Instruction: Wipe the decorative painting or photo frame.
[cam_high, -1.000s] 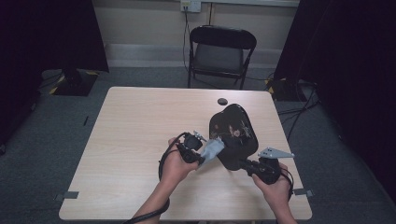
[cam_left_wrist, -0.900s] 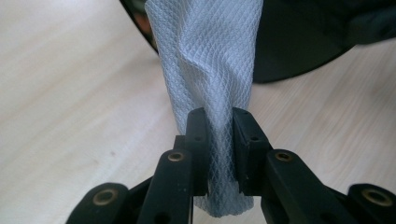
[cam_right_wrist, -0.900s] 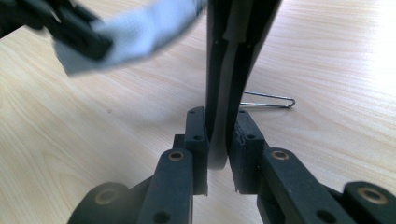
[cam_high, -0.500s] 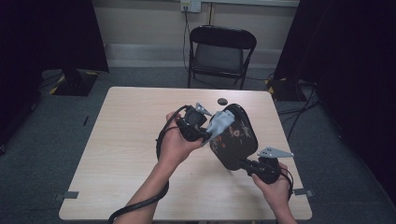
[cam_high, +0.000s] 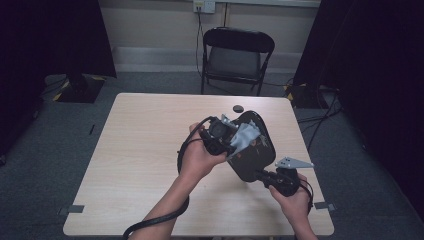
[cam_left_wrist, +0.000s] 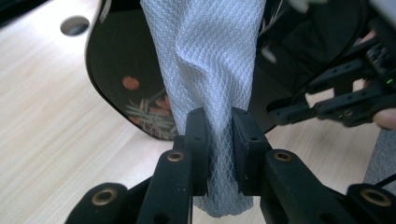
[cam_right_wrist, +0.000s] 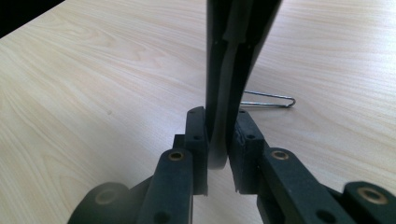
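Black folding chair (cam_high: 237, 57), grey floor (cam_high: 60, 130).

grey diamond-weave cloth (cam_left_wrist: 210, 70), black tray (cam_left_wrist: 121, 70) with orange fruit and green leaves.

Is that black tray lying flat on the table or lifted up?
Lifted and tilted: the right gripper clamps the black tray by its rim, edge-on above the table.

High view looking down and forward over pale wooden counter (cam_high: 140, 165); 2 gripper views close behind own fingers, sharing black lacquered tray (cam_high: 255, 160).
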